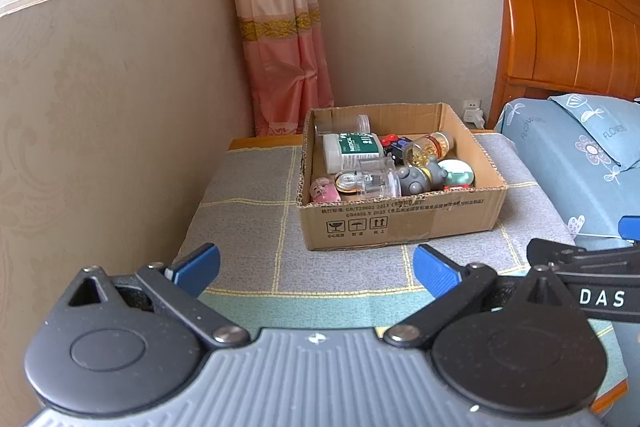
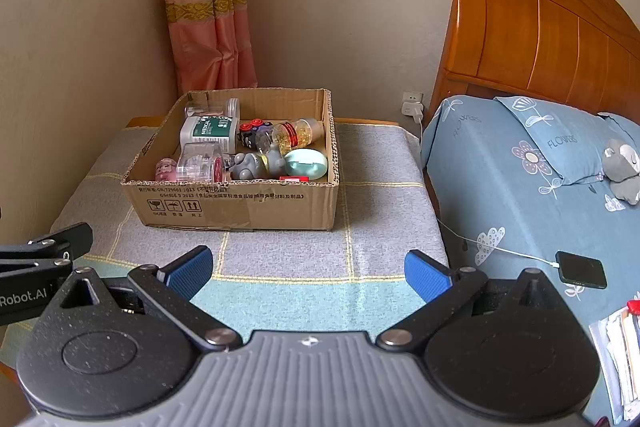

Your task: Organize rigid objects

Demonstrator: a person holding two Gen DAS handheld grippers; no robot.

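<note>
Cardboard walls hold the whole jumble: an open box (image 2: 240, 201) sits toward the back of a cloth-covered surface (image 2: 380, 227) beside a bed (image 2: 520, 187), filled with small hard items. Both the left hand-held gripper (image 1: 316, 267) and the right hand-held gripper (image 2: 308, 267) hover short of the box with blue pads spread wide and nothing between them. Inside lie a white medicine bottle (image 2: 208, 133) with a green label, a clear bottle of yellow capsules (image 2: 296, 135), a grey toy figure (image 2: 256, 163), a pale green egg-shaped case (image 2: 306, 163), a clear plastic jar (image 2: 200, 163) on its side and a small pink figure (image 2: 165, 169) in the near left corner. All look light and stiff; the smooth, rounded plastics seem likely to slip or roll, so a grip across the flat sides of the medicine bottle or around the middle of the capsule bottle appears safest. Pieces overlap, so lifting one may disturb its neighbours
</note>
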